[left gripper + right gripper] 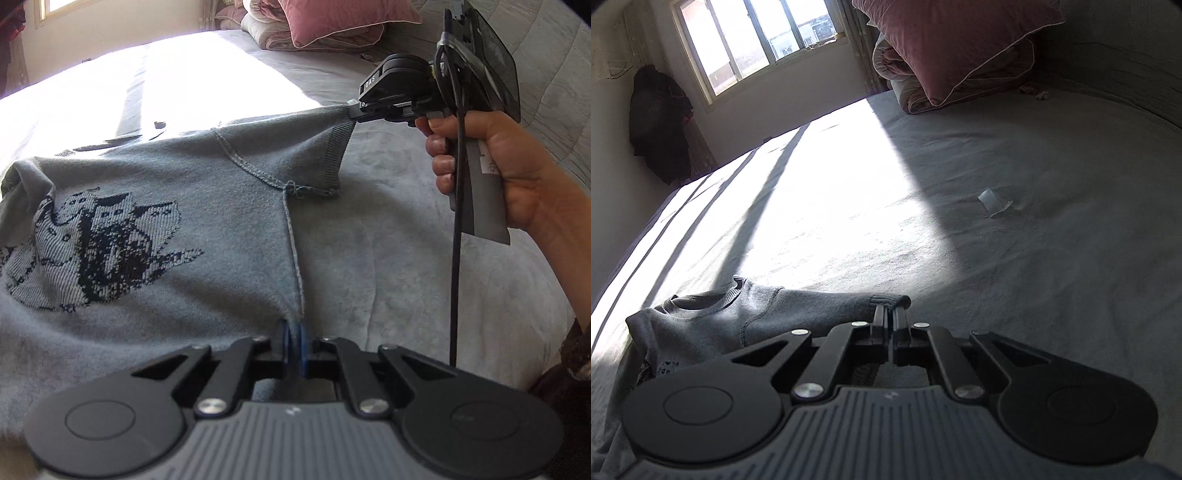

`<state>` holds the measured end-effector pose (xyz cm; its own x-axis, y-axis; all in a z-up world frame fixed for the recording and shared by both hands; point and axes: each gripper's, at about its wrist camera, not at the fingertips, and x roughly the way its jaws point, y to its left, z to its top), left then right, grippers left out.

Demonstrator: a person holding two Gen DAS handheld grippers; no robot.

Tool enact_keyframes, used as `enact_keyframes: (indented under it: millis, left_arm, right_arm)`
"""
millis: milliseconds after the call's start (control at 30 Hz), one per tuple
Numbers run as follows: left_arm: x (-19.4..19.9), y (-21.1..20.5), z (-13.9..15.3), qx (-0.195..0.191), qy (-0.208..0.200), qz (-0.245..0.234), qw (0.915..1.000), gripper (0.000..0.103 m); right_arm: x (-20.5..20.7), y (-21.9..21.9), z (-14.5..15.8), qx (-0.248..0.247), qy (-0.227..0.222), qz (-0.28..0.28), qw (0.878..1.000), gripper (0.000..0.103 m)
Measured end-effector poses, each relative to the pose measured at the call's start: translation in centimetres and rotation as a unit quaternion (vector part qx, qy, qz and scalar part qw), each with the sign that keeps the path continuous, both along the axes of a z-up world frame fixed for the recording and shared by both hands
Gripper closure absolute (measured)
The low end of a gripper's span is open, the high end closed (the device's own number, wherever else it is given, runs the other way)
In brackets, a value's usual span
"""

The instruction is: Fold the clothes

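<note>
Left wrist view: blue-grey sweater [155, 229] is seen spread on the bed [424, 266], inside out, seams and reversed knit motif uppermost.
Sweater, location: laid across the near part of the bed, neckline toward the sunlit patch; a folded quilt [960, 55] is stacked at the far end.
Left gripper [294, 345]: jaws together, clamped on cloth at the side seam, judged so that the body edge can be carried over.
Right gripper [891, 321]: jaws together, clamped on the ribbed sleeve cuff [341, 147], which is held raised off the bed.
Sleeve: drawn taut from shoulder to cuff, judged to keep it straight for folding inward.
Right hand [498, 173]: wrapped round the handle.
Stage: early; no fold is yet laid.
</note>
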<state>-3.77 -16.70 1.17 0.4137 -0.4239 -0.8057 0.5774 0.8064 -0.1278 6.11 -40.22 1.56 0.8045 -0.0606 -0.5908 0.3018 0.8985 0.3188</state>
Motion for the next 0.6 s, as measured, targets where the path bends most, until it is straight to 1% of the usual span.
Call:
enact_keyframes:
  millis: [133,267,367,467,600]
  left_arm:
    - [0.1,-2.3,0.3,-0.026,0.014,-0.011,0.9995,0.098]
    - [0.7,-3.6,0.1,-0.045,0.027,-0.020,0.9984,0.098]
    - [1.0,-4.3,-0.1,-0.059,0.035,-0.022,0.9974,0.098]
    - [1.4,-4.7,-0.7,-0.059,0.036,-0.017,0.9974,0.098]
    - [2.2,-4.9,-1.9,-0.052,0.045,-0.005,0.9976,0.097]
  right_arm:
    - [0.0,-2.2,-0.1,-0.006,-0.014,-0.026,1.000,0.101]
    - [0.0,-4.5,-0.9,0.017,-0.013,-0.056,0.998,0.101]
    - [-0.1,-4.9,-0.7,0.008,-0.020,-0.066,0.998,0.101]
    - [-0.1,-5.1,-0.9,0.003,-0.020,-0.070,0.997,0.100]
    - [-0.1,-5.2,-1.5,0.006,-0.001,-0.066,0.998,0.098]
